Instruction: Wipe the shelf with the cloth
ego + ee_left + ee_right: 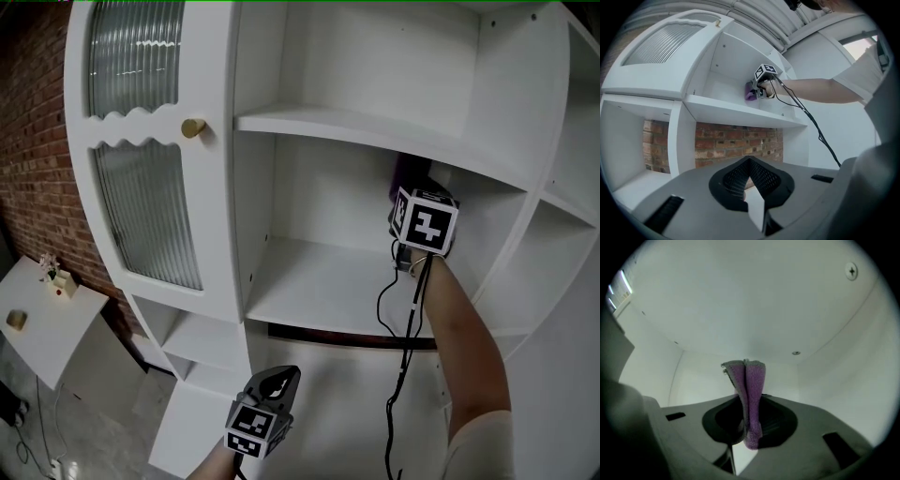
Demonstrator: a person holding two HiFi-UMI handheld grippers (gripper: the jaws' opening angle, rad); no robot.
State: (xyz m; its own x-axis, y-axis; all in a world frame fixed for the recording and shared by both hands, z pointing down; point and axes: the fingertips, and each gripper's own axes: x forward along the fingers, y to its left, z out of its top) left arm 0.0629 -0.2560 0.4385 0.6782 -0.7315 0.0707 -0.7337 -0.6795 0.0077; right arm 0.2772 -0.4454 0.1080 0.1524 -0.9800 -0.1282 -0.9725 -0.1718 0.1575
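Observation:
A folded purple cloth (750, 385) stands up between the jaws of my right gripper (747, 420), which is shut on it. In the head view that gripper (422, 220) is deep in the middle compartment of the white cabinet, near its back right corner, above the shelf board (319, 291). A bit of the cloth (409, 178) shows behind the marker cube. I cannot tell whether the cloth touches the back wall. My left gripper (275, 382) hangs low in front of the cabinet, shut and empty. The left gripper view shows the cloth (750, 92) and the shelf (736, 112) from below.
A ribbed-glass door (141, 197) with a brass knob (193, 128) closes the cabinet's left side. An upper shelf (375, 131) lies just over my right gripper. A black cable (408, 337) hangs from that arm. A small white table (42, 323) stands by the brick wall (28, 141).

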